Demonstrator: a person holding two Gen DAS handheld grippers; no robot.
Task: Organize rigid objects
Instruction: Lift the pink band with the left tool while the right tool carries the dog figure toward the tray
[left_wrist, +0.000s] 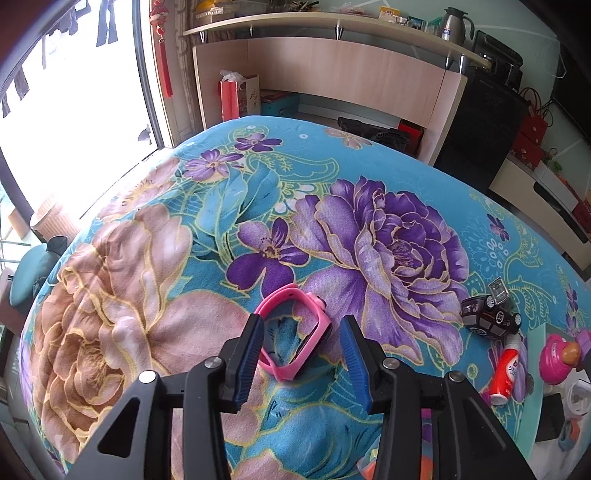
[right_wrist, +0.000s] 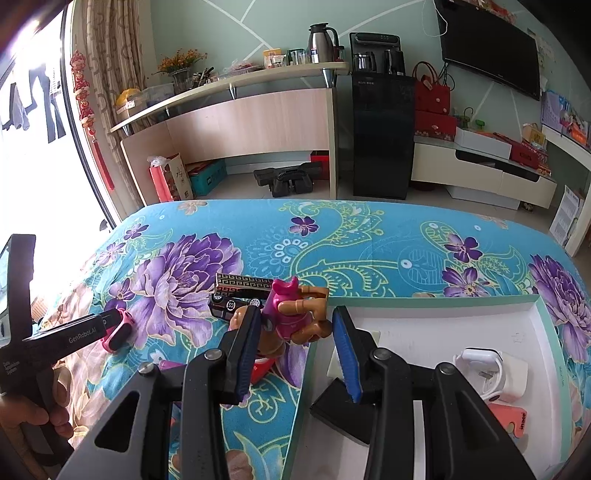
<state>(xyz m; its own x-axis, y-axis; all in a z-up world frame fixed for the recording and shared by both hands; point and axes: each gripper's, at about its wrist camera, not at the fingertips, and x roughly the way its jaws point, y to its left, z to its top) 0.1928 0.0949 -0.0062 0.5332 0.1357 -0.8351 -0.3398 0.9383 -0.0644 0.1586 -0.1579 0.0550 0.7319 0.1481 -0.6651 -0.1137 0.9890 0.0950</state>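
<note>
A pink smartwatch (left_wrist: 295, 332) lies on the floral blanket, between the open fingers of my left gripper (left_wrist: 303, 332); the left pad touches or nearly touches its strap. It also shows in the right wrist view (right_wrist: 118, 332). My right gripper (right_wrist: 295, 332) is open around a pink and tan toy figure (right_wrist: 295, 314) at the edge of a white tray (right_wrist: 424, 325). A black toy car (left_wrist: 487, 314) (right_wrist: 236, 299) and a red and white bottle (left_wrist: 508, 369) lie beside the figure (left_wrist: 561, 354).
The tray holds a white charger (right_wrist: 487, 369), a black block (right_wrist: 340, 410) and a pink item (right_wrist: 509, 421). The blanket (left_wrist: 184, 277) covers the table. A wooden counter (right_wrist: 240, 122), black cabinet (right_wrist: 384, 136) and TV (right_wrist: 491, 51) stand behind.
</note>
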